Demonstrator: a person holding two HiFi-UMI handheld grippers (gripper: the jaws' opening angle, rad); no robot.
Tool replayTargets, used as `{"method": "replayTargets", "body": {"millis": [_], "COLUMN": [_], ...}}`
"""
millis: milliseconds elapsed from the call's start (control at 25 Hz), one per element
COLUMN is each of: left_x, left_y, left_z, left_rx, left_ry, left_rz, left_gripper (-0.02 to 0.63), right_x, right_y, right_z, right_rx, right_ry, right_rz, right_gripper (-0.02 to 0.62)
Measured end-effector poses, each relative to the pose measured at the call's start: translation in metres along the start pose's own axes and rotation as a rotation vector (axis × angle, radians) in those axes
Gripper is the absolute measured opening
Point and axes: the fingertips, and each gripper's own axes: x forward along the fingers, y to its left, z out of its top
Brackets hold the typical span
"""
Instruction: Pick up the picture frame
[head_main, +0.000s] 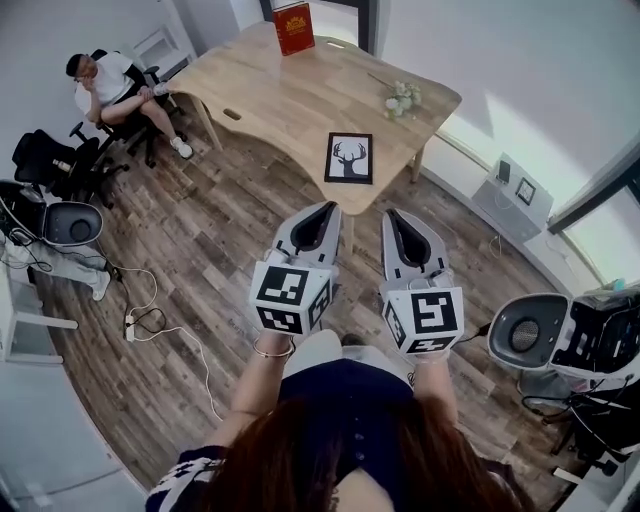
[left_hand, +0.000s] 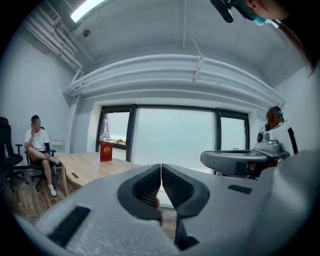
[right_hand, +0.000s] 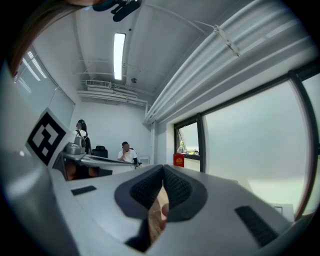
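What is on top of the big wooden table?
A picture frame lying flat, a red book standing up, and white flowers. The table under the frame is covered.

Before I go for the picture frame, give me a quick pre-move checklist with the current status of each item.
1. Target found: the picture frame lies flat on the table, close to its near edge. Ok.
2. Space round the frame: the flowers and the red book stand well apart from it. Ok.
3. Left gripper ready to take it: the jaws are together with nothing between them, so they need opening. Not ok.
4. Right gripper ready: the jaws are together and empty. Not ok.
5. Grippers at the frame: both are short of the table, over the floor. Not ok.
6. Gap under the frame's edge for a jaw: cannot tell.
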Motion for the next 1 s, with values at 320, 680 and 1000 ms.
{"method": "replayTargets", "body": {"millis": [320,680,1000], "left_x": [0.011,0.035,0.068], "left_y": [0.011,0.029,0.051], "left_z": [-0.004,-0.009,-0.018], "left_rx": [-0.019,-0.032,-0.044], "left_ry": [0.025,0.039,0.062], "left_rz": [0.039,0.039,0.031], "left_gripper": [0.031,0.031,0.031], "right_x": [0.017,0.045,0.077], "right_y": [-0.009,-0.024,-0.043], "right_z": [-0.008,-0.018,-0.029], "right_rx": [0.007,0.004,0.008], "right_ry": [0.034,0.053,0.075], "right_rz": [0.022,0.003,-0.023], "right_gripper": [0.026,0.026,0.026]}}
